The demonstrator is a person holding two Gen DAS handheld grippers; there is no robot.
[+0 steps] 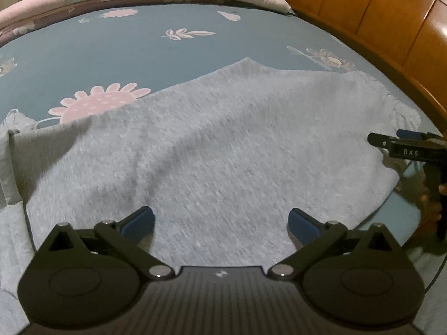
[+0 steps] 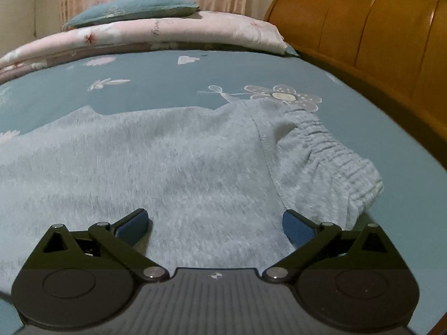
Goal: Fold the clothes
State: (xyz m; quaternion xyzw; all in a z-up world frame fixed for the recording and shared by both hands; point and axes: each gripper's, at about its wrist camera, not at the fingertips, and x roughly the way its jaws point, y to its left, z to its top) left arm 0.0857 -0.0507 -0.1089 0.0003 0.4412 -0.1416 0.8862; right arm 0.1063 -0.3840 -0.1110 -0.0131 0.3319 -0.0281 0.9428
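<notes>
Nearest, the left claw (image 1: 220, 222) and right claw (image 2: 215, 224) both hang spread wide over the fuzzy pale-grey elastic-waisted garment (image 1: 212, 139), nothing between their blue pads. The garment lies flat on the teal flower-printed bedsheet (image 1: 111, 50), its gathered waistband (image 2: 332, 156) ending short of the sheet's right edge. Beyond its far edge is bare sheet, then a folded pink quilt (image 2: 167, 32) and wooden headboard (image 2: 363, 19).

Grey trousers (image 2: 173, 162) fuzzy fleece cloth; bedsheet (image 2: 156, 83) smooth matt cotton-like cloth; headboard (image 2: 377, 36) glossy varnished wood.
</notes>
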